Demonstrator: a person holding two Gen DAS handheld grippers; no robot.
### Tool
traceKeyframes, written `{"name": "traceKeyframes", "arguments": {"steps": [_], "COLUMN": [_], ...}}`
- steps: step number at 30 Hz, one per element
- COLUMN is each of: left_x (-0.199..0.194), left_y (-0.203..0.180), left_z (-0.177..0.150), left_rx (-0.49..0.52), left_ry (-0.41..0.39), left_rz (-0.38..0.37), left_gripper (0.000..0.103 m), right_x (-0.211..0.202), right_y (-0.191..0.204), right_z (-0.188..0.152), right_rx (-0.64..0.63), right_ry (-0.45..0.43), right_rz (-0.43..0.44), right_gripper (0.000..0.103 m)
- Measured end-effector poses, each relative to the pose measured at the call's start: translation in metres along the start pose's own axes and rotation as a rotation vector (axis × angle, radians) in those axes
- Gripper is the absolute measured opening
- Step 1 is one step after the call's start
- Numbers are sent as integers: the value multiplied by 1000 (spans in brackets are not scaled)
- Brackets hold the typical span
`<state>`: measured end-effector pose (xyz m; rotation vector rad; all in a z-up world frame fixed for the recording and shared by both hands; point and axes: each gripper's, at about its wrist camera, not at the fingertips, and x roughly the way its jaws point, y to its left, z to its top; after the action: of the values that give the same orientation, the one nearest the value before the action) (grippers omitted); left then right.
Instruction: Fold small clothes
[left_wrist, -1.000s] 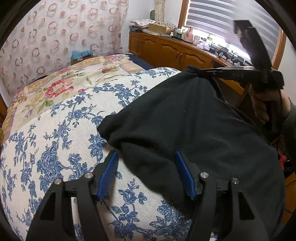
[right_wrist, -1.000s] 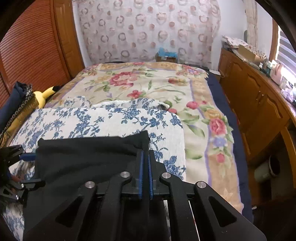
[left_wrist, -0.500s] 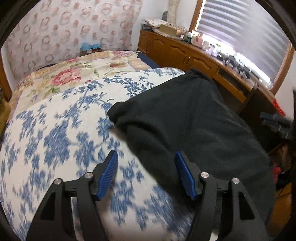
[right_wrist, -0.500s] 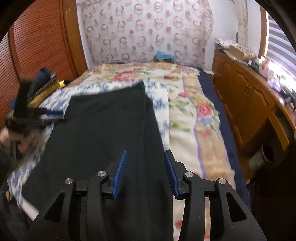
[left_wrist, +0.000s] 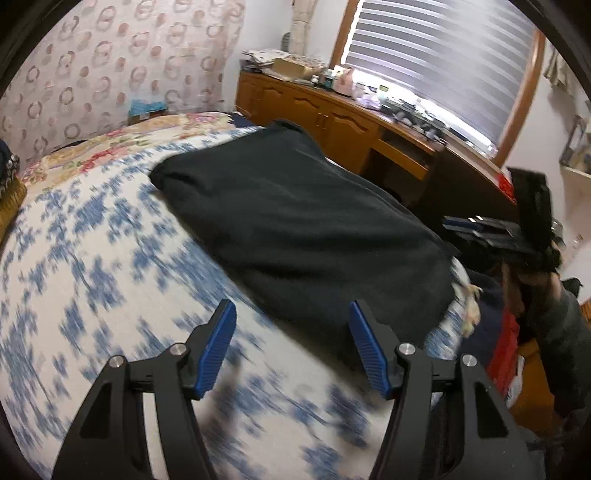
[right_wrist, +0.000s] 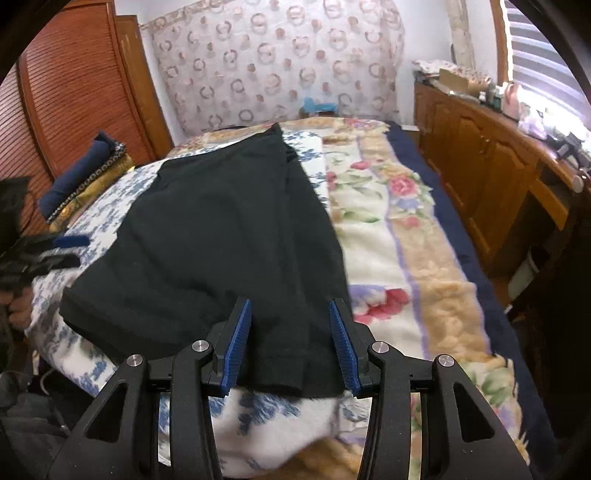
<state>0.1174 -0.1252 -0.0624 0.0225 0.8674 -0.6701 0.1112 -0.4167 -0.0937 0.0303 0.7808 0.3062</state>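
The black cloth (right_wrist: 225, 236) lies flat on the bed (right_wrist: 417, 258). The left tool (left_wrist: 291, 347) is wide and holds nothing. The right tool (right_wrist: 291, 343) is wide too, right above the cloth's near edge.

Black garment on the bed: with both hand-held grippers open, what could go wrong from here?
1. The black garment reaches the near edge of the blue-flowered blanket; a tug could slide it off.
2. The right hand-held gripper straddles its near hem and could pinch only one layer.
3. The left hand-held gripper might catch blanket too.
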Motion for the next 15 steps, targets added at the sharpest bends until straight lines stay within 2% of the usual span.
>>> {"name": "traceKeyframes", "arguments": {"steps": [6, 13, 15], "left_x": [-2, 12, 20], "left_y": [-32, -48, -48], "left_z": [-19, -25, -23], "left_rx": [25, 63, 55], "left_ry": [31, 73, 88], "left_rz": [-33, -57, -71], "left_gripper": [62, 60, 42], "right_x": [-8, 10, 12], "right_y": [-3, -2, -4], "right_z": [-6, -14, -14], "right_rx": [22, 23, 26], "right_ry": [-17, 28, 34], "right_rz": [11, -20, -30], "right_gripper": [44, 48, 49]}}
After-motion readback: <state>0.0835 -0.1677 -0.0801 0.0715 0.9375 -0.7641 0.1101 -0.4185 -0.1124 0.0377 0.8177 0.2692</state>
